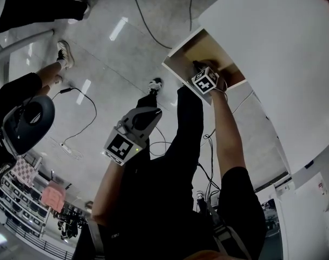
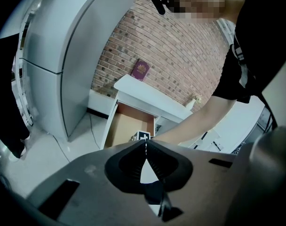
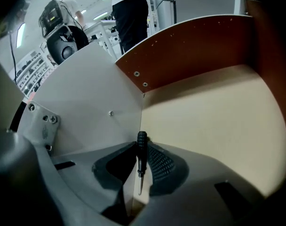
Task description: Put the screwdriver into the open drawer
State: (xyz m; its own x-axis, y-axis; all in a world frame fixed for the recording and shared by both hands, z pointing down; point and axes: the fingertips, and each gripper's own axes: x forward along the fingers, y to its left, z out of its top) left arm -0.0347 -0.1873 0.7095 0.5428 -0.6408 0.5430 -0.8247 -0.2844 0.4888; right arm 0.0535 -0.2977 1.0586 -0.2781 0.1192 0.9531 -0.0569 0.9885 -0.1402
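inside the open drawer (image 3: 213, 121), near the corner where its white panel (image 3: 86, 102) meets the brown wall (image 3: 190, 51), my right gripper (image 3: 144, 150) has its jaws clamped on the screwdriver (image 3: 141, 140); the black handle end pokes out past the jaw tips and the thin metal shaft points back toward the camera; whether it touches the pale drawer floor i cannot tell; my left gripper (image 2: 145, 145) hangs well apart on the near left, out over the room floor, its jaws meeting at the tips with nothing between them; i judge the screwdriver to be light and stiff, a slim precision type, round enough to roll once let go; the ribbed handle looks the best place to hold, since the bare shaft would be thin and slippery between the pads; it should stand a short drop, though setting it low would stop it bouncing; by my count: one screwdriver, one open drawer, two grippers.
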